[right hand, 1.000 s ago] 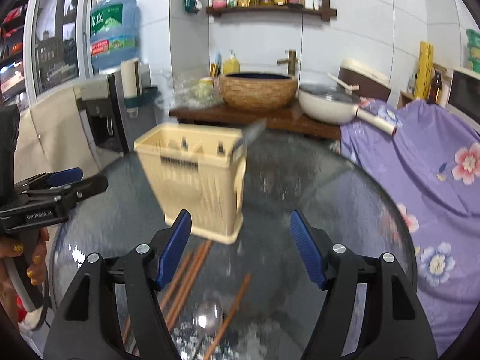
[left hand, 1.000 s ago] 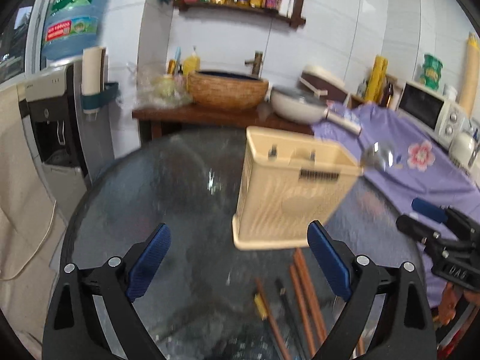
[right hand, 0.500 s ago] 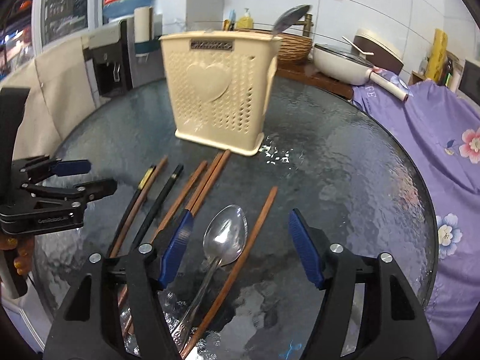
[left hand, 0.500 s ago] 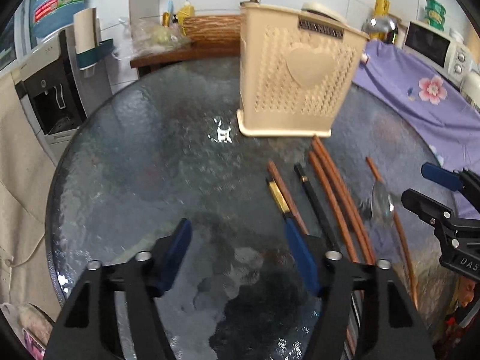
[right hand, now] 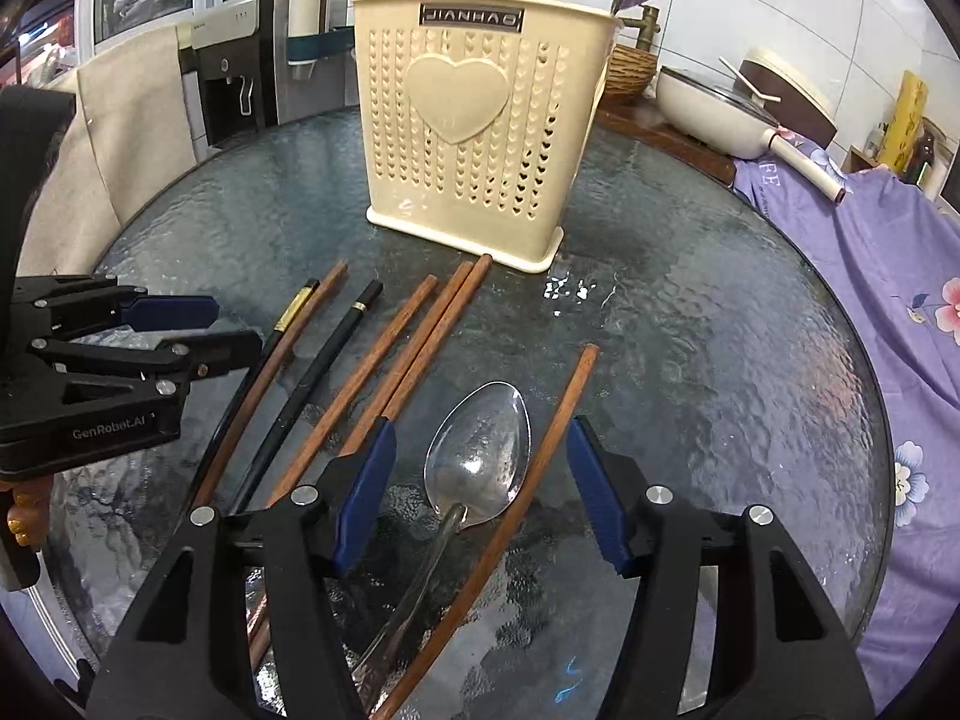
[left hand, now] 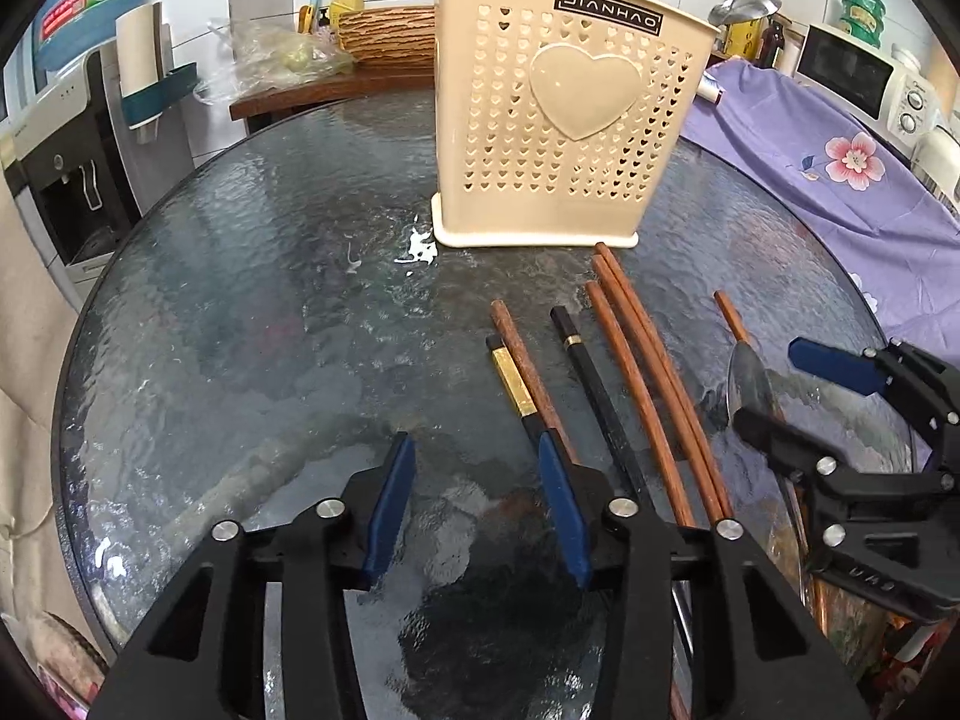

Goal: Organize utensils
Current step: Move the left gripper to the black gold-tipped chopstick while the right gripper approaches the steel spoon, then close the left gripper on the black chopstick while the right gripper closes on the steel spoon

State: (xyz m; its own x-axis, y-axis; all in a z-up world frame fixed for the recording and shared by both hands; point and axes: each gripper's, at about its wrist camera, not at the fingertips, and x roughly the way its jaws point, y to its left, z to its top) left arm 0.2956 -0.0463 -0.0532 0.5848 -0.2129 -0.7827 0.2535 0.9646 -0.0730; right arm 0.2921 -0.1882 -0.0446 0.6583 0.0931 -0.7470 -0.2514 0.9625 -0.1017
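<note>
Left gripper [left hand: 477, 504] jaws, just narrowed, are parted over bare desk [left hand: 240, 312], nothing held. Right gripper [right hand: 480, 489] jaws, closing, are spread around the spoon [right hand: 480, 450] and one brown chopstick [right hand: 540, 438], ungripped, near the holder [right hand: 474, 120].

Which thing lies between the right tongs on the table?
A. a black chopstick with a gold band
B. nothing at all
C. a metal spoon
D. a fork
C: in the right wrist view the spoon lies on the glass table between the blue pads of the right tongs, with one brown chopstick beside it; the pads do not touch it.
</note>
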